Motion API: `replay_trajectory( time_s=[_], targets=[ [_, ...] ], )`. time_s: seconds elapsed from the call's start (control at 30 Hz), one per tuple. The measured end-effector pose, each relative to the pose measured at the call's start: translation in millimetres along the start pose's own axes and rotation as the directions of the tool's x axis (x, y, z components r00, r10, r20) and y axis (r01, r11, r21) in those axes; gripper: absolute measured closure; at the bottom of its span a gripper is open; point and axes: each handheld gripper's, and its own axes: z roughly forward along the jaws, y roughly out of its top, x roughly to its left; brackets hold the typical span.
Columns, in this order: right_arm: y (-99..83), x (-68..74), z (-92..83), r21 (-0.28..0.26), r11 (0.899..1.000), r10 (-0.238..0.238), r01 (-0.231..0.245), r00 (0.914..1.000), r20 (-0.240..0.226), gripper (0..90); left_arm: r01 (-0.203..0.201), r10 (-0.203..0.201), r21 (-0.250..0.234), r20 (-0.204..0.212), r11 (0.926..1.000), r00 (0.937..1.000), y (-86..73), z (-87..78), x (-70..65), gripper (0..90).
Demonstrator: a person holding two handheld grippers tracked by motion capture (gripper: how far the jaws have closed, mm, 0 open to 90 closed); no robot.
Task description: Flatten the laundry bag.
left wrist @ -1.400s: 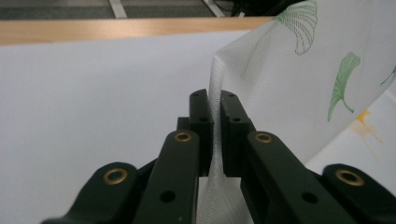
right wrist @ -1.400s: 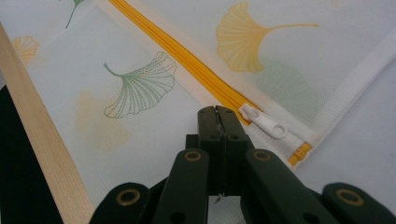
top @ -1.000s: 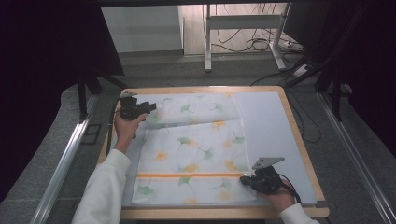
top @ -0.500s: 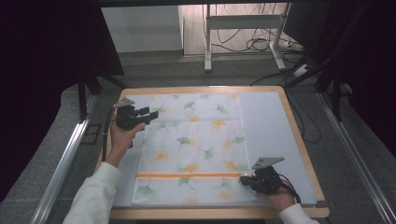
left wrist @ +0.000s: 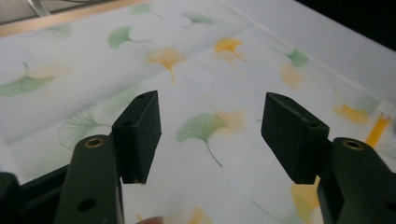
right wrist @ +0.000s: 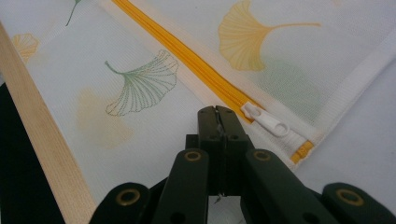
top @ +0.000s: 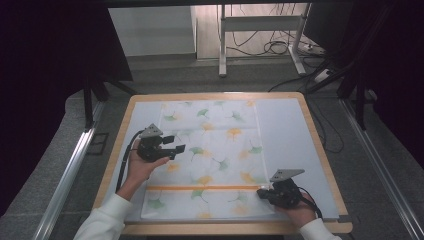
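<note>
The bag [top: 207, 160] lies flat, its zipper [right wrist: 205, 74] shut. Right gripper [top: 262, 192], jaws together, rests beside the pull [right wrist: 265, 120]; left gripper [top: 175, 145], jaws just opening with nothing between, hovers over the bag.

Left tongs [left wrist: 210, 135], just opening with nothing between, hover over ginkgo-print cloth [left wrist: 201, 79].
</note>
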Motion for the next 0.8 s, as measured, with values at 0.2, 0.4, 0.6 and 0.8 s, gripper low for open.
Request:
replay_trajectory(
  time_s=[0.2,0.4,0.6,0.8],
  targets=[
    [0.0,-0.4,-0.5,0.002,1.000,-0.008,0.008,1.0000,-0.004,89.4,-0.028,0.028,0.037,0.008,0.9989,0.9996,-11.2,6.6,-20.9,35.6],
    [0.7,1.5,-1.2,-0.002,1.000,-0.015,0.015,0.9999,0.001,89.4,-0.048,0.045,0.077,0.039,0.9959,0.9982,-26.4,16.8,-46.4,35.4],
    [0.7,0.9,-4.7,-0.016,1.000,-0.009,0.010,0.9999,0.007,89.4,-0.142,0.136,0.107,0.060,0.9842,0.9889,-27.6,27.1,-73.3,34.2],
    [0.1,-3.8,-10.3,-0.042,0.999,0.016,-0.015,0.9996,0.023,89.4,-0.177,0.166,0.117,0.096,0.9772,0.9814,-27.8,35.5,-90.2,33.3]
  ],
)
